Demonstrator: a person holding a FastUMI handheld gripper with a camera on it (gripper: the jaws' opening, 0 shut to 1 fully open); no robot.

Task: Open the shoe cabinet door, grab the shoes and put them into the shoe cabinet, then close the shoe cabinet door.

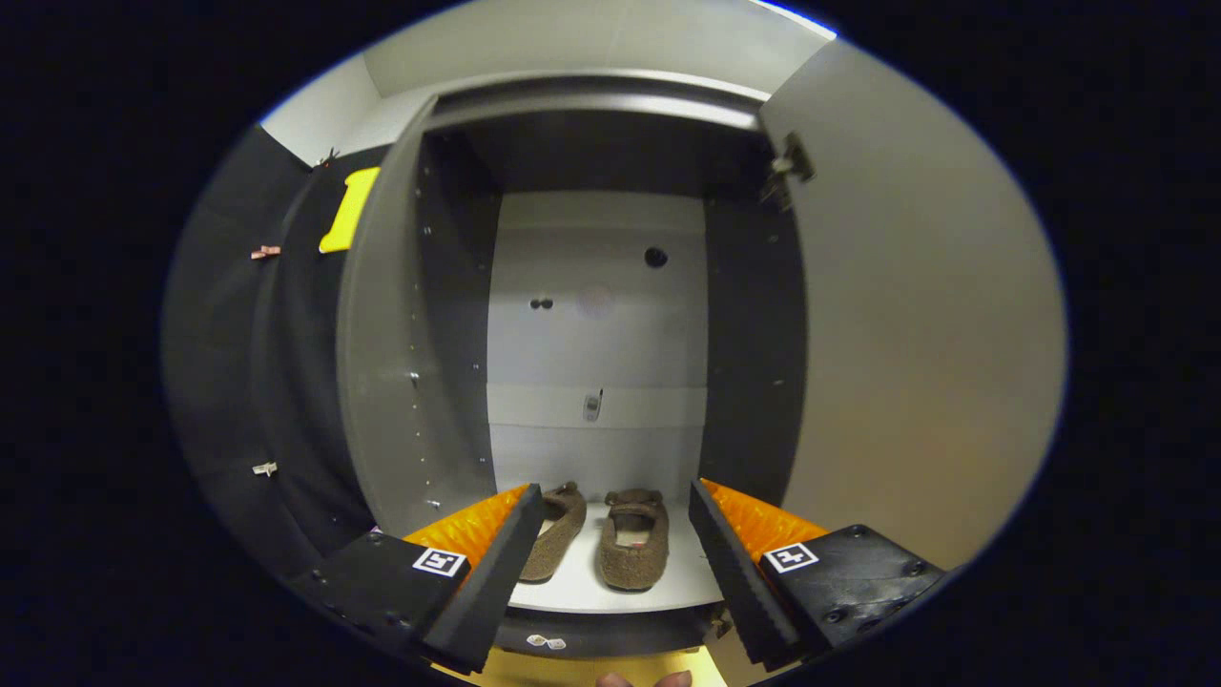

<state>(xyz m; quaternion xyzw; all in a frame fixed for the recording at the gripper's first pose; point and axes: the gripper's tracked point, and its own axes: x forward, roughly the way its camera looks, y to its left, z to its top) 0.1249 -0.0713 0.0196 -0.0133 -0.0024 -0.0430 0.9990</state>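
The cabinet point(601, 286) stands open ahead of the gripper, a tall dark box with a pale back panel and a pale floor. Its door point(916, 315) is swung out to the right, a broad pale slab running from the hinge point(790, 172) at the top corner down past the right finger. On the left the cabinet's own side wall point(382, 363) faces the camera, studded with rows of shelf-pin holes.

The shoes point(601, 539), a pair of brown fuzzy slippers, already lie side by side on the cabinet floor, toes pointing inward toward the back panel. They sit just ahead of the fingers and between them, with clear space on either side.

The gripper point(615, 539) is spread wide and holds nothing; neither finger touches a shoe or the cabinet.

Judging from this, opening and loading look done, and the step in hand is the turn toward closing. The next move calls for drawing the gripper back clear of the opening, bringing it round to the outer face or free edge of the door, and pushing it leftward until it meets the frame. The risk is catching a finger inside as the door swings.
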